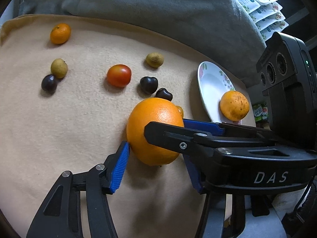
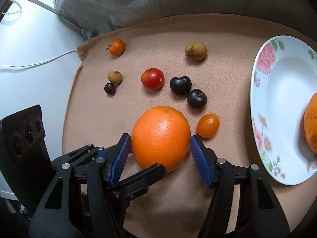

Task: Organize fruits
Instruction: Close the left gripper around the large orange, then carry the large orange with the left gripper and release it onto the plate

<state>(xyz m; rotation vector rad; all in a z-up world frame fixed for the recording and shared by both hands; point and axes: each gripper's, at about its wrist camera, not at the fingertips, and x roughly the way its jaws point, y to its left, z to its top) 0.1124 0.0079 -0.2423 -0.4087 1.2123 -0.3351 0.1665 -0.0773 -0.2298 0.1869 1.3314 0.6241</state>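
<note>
We find the large orange [image 2: 160,127] resting on the beige cloth [image 2: 223,69], well to the left of the flowered plate [image 2: 277,83], with both tools set about it.

The right gripper [image 2: 161,139] is spread wide. Its two blue pads [image 2: 198,156] appear to touch opposite sides of the rind, so we record it as closed on the large orange.

The left gripper [image 1: 156,152] is also spread wide. Its left pad presses the fruit; its right pad is partly hidden behind the other tool, so we cannot tell whether it grips.

A spotted orange [image 1: 234,105] lies on the near part of the plate. Between the plate and the large orange sits a small orange tomato [image 2: 208,125]. Two dark fruits [image 2: 180,85] lie touching each other a little farther from the plate, and a red tomato [image 2: 152,78] lies beyond them.
</note>
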